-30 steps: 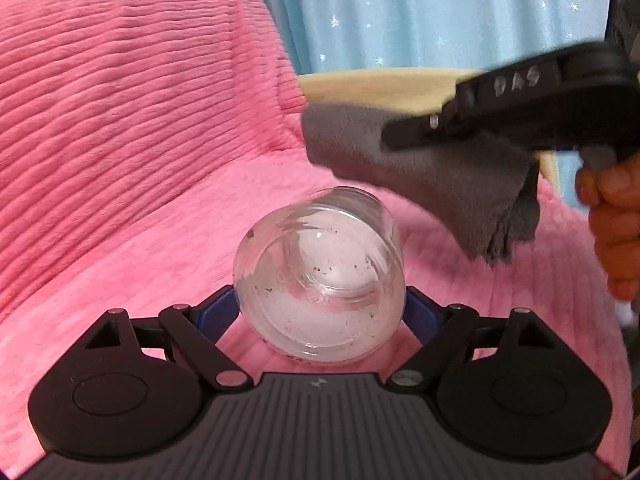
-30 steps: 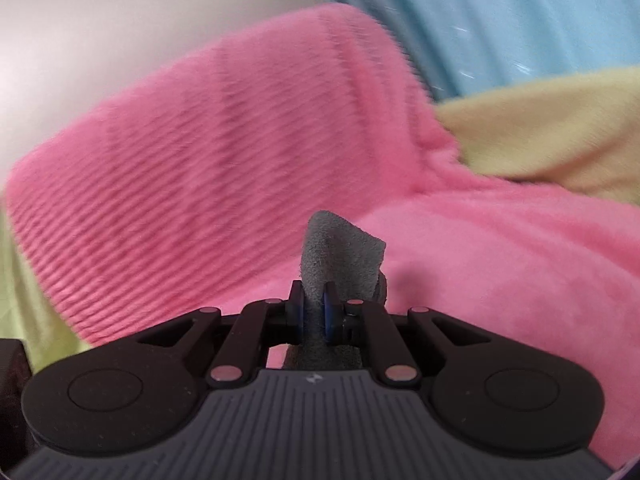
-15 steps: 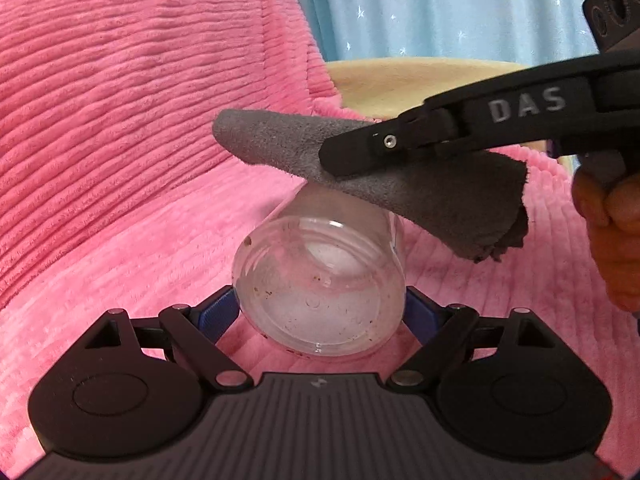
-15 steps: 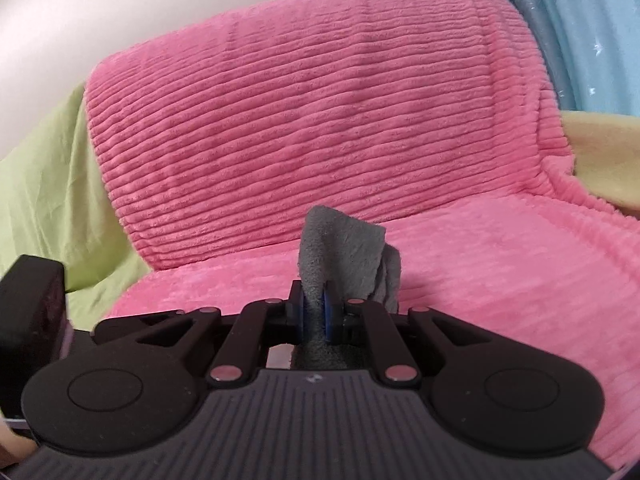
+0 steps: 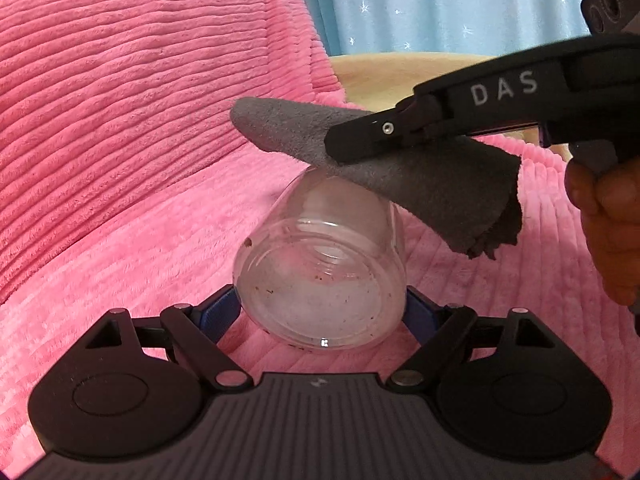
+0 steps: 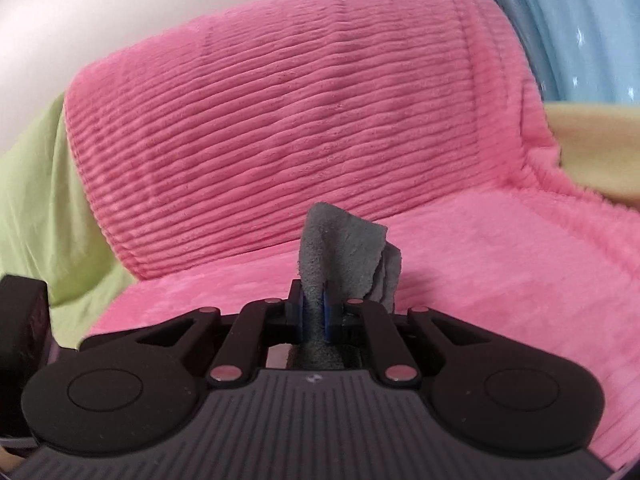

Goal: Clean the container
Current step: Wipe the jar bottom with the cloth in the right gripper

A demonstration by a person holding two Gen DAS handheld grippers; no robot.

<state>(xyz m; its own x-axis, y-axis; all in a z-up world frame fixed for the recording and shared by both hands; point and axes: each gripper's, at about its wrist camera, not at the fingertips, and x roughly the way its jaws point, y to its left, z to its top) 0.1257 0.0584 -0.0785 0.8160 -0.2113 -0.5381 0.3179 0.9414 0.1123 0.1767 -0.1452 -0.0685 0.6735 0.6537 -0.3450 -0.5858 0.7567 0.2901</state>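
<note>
Cloth now laid against the jar's far end, ready for wiping.

On the left, the left gripper (image 5: 320, 312) clamps the clear container (image 5: 320, 276) on its side between both blue pads, base toward the camera, above the middle of the pink ribbed blanket (image 5: 120, 120); brown specks dot the glass inside. To the right, the right gripper (image 6: 313, 312), jaws pinched tight on the grey cloth (image 5: 420, 168), has swung in from the right over the last second, so the cloth now touches the container's far, upper end. Judging by the specks, cleaning has barely begun; the cloth likely needs to reach the inside.
</note>
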